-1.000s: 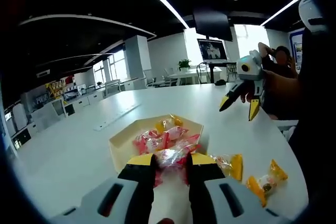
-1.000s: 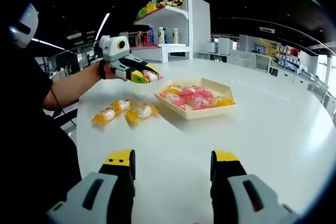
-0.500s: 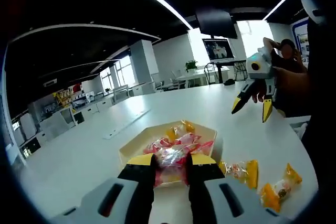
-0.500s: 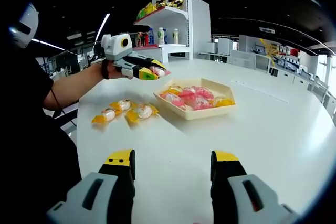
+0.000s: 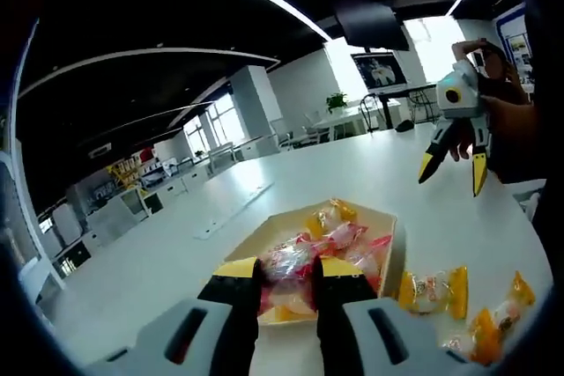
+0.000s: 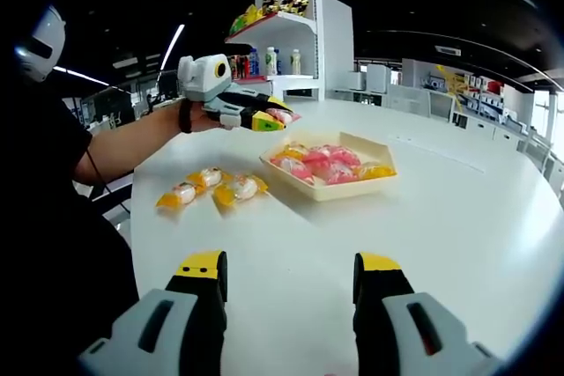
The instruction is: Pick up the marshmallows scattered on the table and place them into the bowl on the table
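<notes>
left gripper (image 5: 286,272) clamps pink marshmallow (image 5: 287,263) above bowl (image 5: 392,253) | right gripper (image 6: 288,272) fingers apart

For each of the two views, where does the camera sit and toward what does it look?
Left gripper view: rides on the left gripper, which is shut on a pink-wrapped marshmallow above the bowl; the right gripper and its hand show at right.
Right gripper view: rides on the open right gripper, low over the table, facing the bowl; the person's left arm shows.
Shared: bowl, yellow-wrapped marshmallows.
</notes>
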A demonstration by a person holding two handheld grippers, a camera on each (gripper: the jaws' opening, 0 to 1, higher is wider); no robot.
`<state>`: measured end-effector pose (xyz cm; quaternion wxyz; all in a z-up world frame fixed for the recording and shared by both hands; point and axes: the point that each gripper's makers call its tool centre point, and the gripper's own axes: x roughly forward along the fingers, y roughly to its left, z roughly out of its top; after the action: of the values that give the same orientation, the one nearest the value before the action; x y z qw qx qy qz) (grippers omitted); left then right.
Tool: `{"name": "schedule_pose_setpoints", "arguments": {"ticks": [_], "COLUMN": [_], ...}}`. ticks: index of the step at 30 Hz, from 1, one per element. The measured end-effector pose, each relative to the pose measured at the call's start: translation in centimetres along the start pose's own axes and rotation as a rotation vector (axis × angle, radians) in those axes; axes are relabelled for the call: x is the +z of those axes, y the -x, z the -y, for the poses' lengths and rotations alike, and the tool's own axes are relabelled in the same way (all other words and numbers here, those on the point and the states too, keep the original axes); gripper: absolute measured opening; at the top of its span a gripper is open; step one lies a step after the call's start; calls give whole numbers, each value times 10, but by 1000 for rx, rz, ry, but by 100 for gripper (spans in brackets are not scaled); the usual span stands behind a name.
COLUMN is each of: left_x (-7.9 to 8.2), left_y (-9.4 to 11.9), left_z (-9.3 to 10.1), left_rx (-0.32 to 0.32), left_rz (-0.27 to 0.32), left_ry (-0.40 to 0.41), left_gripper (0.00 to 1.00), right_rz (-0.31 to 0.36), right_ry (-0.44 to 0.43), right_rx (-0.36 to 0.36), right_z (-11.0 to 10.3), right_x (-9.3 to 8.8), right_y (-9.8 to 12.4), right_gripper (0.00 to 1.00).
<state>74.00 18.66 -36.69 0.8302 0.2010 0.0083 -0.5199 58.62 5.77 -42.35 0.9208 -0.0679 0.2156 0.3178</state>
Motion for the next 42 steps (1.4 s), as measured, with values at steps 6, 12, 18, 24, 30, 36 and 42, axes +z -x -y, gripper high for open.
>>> {"name": "schedule_pose_setpoints", "arguments": {"ticks": [6,12,18,24,30,36,42], "left_x": [0,0,0,5,7,6,6], "left_y": [-9,-15,-20,-22,-26,-29,-29], "left_z": [-12,-11,-18,-25,-26,-29,-27], "left_rx": [49,47,66,88,92,99,92], "left_rz": [6,3,4,22,18,12,3], "left_ry": [-6,-16,20,52,47,48,48], "left_gripper": [25,25,25,25,25,25,25], "right_rz": [0,16,13,7,12,5,4], "right_ry": [2,-5,-4,-7,-6,-5,3], "right_rx": [5,18,20,20,21,26,23], "right_z": [-2,-4,-5,-3,-3,-6,-6], "right_x": [0,5,4,2,6,6,8], "right_y": [-1,0,-1,-2,-3,-5,-5], "right_gripper": [57,57,57,57,57,57,57]}}
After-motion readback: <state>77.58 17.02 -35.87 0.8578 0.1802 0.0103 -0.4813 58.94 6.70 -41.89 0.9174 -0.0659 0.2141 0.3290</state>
